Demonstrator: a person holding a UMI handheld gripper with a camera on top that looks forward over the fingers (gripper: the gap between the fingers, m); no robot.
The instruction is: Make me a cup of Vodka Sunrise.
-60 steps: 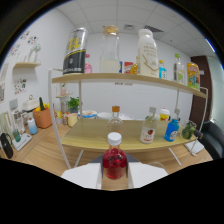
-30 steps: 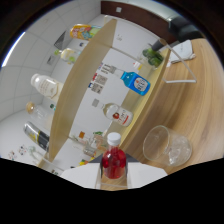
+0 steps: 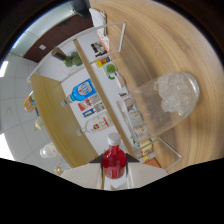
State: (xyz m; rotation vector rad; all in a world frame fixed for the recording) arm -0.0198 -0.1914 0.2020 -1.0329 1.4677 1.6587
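Observation:
A small bottle of red liquid with a white cap [image 3: 114, 161] sits between my fingers, and my gripper [image 3: 114, 172] is shut on it. The whole view is rolled hard over, so the bottle is tipped far from upright. Just ahead and to one side stands a clear plastic cup [image 3: 167, 102] with ice cubes [image 3: 175, 90] in its bottom, resting on the wooden table [image 3: 165, 40]. The bottle's cap points toward the shelf, short of the cup. No liquid shows leaving the bottle.
A two-tier wooden shelf with a white wire frame [image 3: 95, 85] carries several bottles, among them a blue-labelled one [image 3: 82, 91] and a clear one [image 3: 95, 125]. A small green plant [image 3: 72, 60] stands beyond it by a white wall.
The view has rolled further since a second ago, when the bottle was upright facing the shelf. The cup with ice has come closer and larger beside the bottle.

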